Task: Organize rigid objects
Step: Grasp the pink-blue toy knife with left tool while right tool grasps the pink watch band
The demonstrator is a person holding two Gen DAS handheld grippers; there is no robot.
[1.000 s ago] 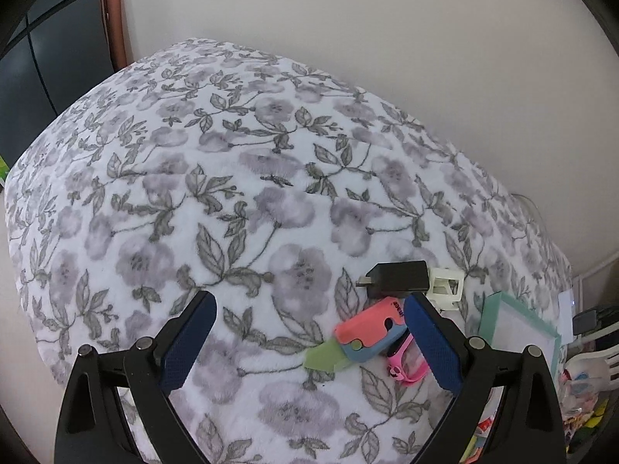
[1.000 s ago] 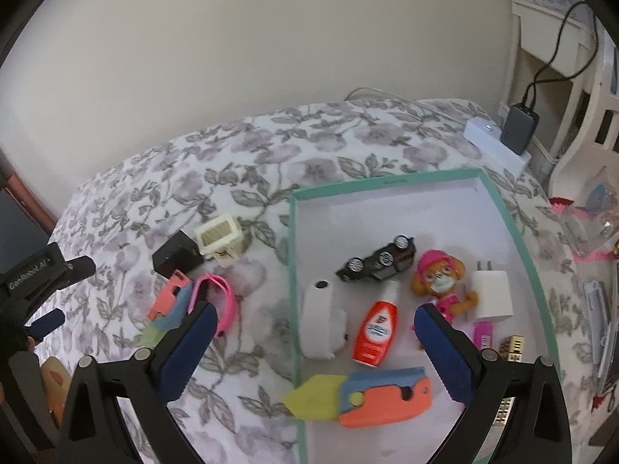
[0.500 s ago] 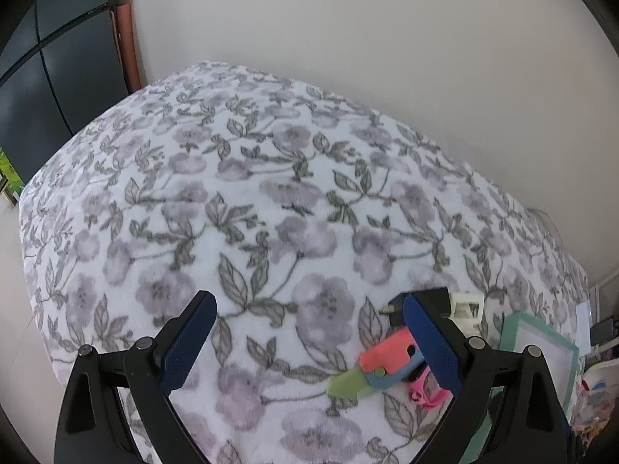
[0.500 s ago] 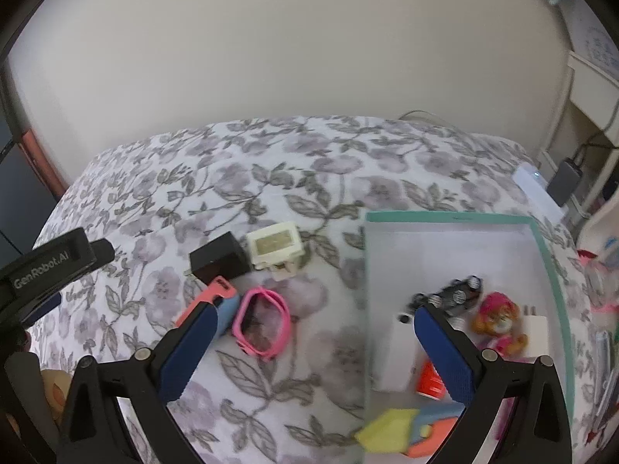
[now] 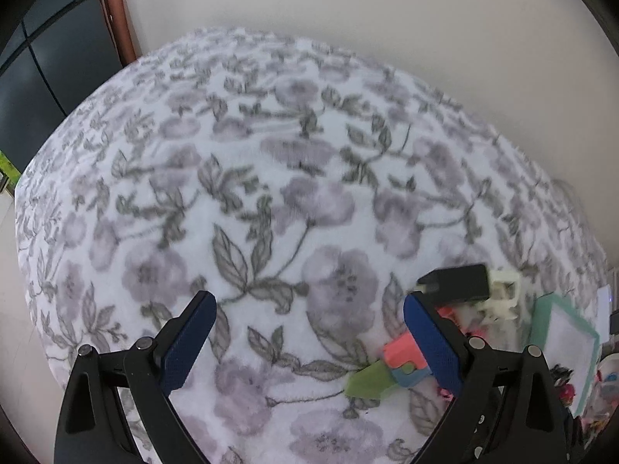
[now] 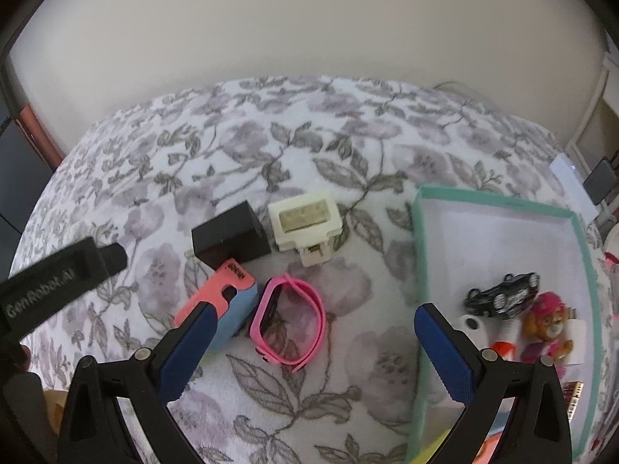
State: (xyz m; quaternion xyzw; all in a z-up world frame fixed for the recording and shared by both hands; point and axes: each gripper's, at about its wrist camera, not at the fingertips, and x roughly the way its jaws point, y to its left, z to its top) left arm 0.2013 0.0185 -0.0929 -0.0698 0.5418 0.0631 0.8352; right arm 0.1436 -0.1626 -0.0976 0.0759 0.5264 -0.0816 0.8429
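My right gripper [image 6: 311, 315] is open and empty, hovering above a pink watch [image 6: 286, 319] on the floral blanket. Beside the watch lie a coral-and-blue toy knife [image 6: 220, 301], a black charger block [image 6: 230, 237] and a cream plastic block [image 6: 307, 224]. To the right is a white tray with a teal rim [image 6: 419, 255] holding a black toy car [image 6: 503, 295], a pup figure [image 6: 547, 323] and other small items. My left gripper [image 5: 307, 338] is open and empty over bare blanket; the knife [image 5: 390, 367] and black block [image 5: 456, 282] show by its right finger.
The left gripper's body [image 6: 58, 280] reaches in at the left edge of the right wrist view. A wall runs behind the bed. A white box [image 6: 568, 176] and black adapter [image 6: 599, 183] sit at the far right. A dark cabinet [image 5: 46, 77] stands far left.
My right gripper has swung left from over the tray to over the pink watch. My left gripper has drawn back, and the objects now sit lower right in its view.
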